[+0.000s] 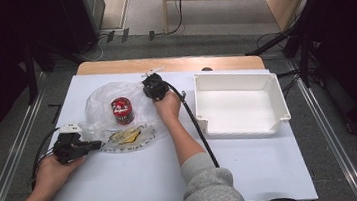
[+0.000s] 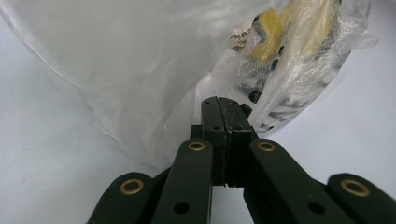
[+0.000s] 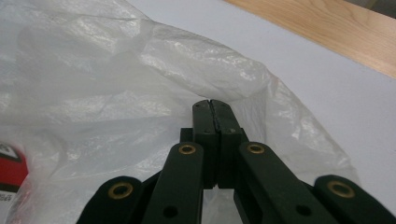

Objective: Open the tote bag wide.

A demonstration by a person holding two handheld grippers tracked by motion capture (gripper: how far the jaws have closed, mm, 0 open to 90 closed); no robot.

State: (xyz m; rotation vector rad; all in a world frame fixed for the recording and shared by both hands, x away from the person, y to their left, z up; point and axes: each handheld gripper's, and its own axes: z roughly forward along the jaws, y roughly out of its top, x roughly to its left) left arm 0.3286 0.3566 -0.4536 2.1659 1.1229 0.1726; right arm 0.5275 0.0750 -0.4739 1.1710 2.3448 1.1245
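A clear plastic bag [image 1: 102, 104] lies spread on the white table. A red can [image 1: 123, 110] stands upright inside it, and a yellow-printed packet [image 1: 128, 136] lies at its near edge. My left gripper [image 1: 96, 146] is at the bag's near-left edge, with its jaws shut on the film [image 2: 140, 65] beside the packet [image 2: 285, 37]. My right gripper [image 1: 148, 83] is at the bag's far-right edge and is shut on the film [image 3: 201, 70]. The can [image 3: 10, 170] shows at the left edge of the right gripper view.
A white rectangular tray [image 1: 272, 95] sits empty on the right half of the table. The table's wooden far edge [image 1: 172, 63] runs behind the bag. A black cable [image 1: 197, 126] trails from the right gripper along the forearm.
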